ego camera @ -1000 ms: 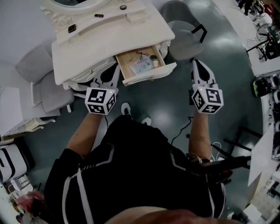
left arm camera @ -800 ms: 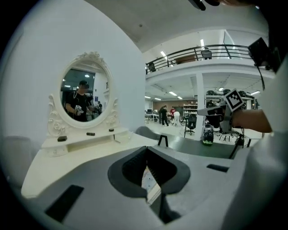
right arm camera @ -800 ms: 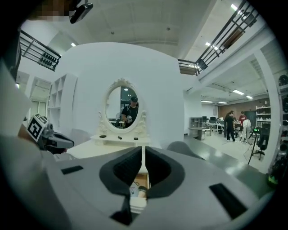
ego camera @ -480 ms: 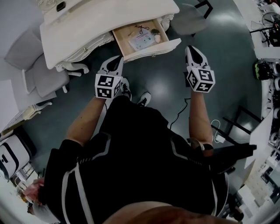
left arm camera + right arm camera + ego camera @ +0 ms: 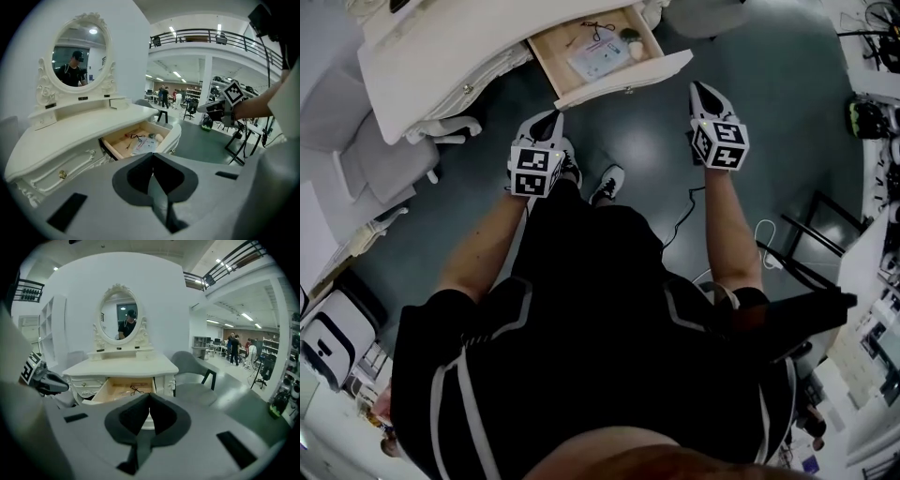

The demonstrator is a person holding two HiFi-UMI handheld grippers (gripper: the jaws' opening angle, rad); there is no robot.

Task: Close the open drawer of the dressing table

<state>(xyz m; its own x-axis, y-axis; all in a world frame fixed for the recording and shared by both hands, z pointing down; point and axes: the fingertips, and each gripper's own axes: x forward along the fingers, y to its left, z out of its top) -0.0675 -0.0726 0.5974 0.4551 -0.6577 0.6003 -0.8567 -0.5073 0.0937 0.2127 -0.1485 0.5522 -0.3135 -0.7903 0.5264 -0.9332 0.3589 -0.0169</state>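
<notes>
In the head view, the white desk (image 5: 441,56) sits at the top. Its drawer (image 5: 623,80) sticks out, wide open, over the dark floor (image 5: 637,131). Inside the drawer lie a paper (image 5: 598,58), a thin black cord (image 5: 600,26) and a small pale lump (image 5: 630,39). The left tool (image 5: 551,114) and the right tool (image 5: 698,87) hang in front of the drawer, near it but not touching it.

In the left gripper view, this tool's jaws are pressed together with nothing between them. The open drawer shows just past the tips. This view also shows the oval mirror (image 5: 77,54) on the desk and a gold knob (image 5: 62,174) on a shut drawer.

In the right gripper view, the jaws are together too, and empty. The drawer faces us, light brown inside. A gray chair (image 5: 192,364) stands just right of the desk.
</notes>
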